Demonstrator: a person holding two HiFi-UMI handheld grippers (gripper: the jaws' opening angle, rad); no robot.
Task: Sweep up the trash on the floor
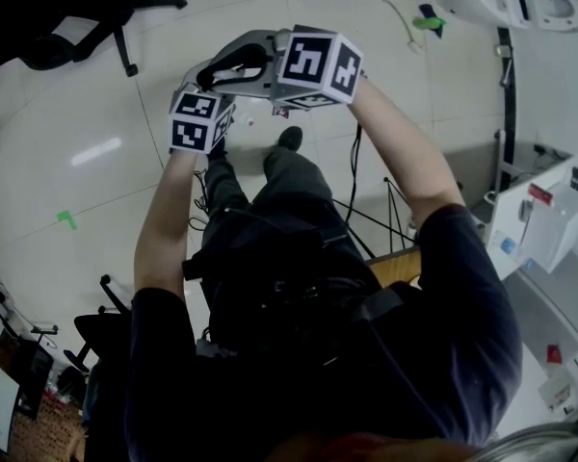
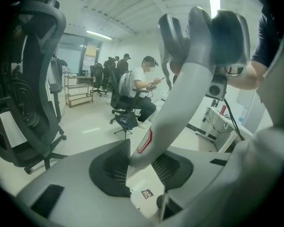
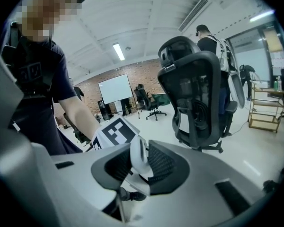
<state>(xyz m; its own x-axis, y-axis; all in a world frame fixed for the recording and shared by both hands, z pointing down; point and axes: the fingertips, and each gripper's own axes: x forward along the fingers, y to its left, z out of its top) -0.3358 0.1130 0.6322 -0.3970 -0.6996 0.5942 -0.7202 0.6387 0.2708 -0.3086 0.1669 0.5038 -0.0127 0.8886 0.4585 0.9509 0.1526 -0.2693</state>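
Fingers: left gripper (image 2: pixel 143 167) stands wide, loose round a grey bar (image 2: pixel 180 103), likely a finger of the right gripper (image 3: pixel 141 168), which pinches a white piece (image 3: pixel 138 156). Trash (image 2: pixel 146 193) lies on the floor (image 1: pixel 96 114) by the shoe (image 1: pixel 289 139). Part both jaws and pull straight apart before reaching down. No dustpan or bin visible.

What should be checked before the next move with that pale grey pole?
1. Right tongs pinch the pale grey plastic pole: ok.
2. Left tongs press on the pole: cannot tell; it lies between the pads.
3. Trash ahead: ok; a small dark square wrapper lies on the pale tiled floor.
4. Sweeping end of the pole: cannot tell; no view shows it.
5. Room to swing: probably not ok; a black mesh office chair looks close on the left.
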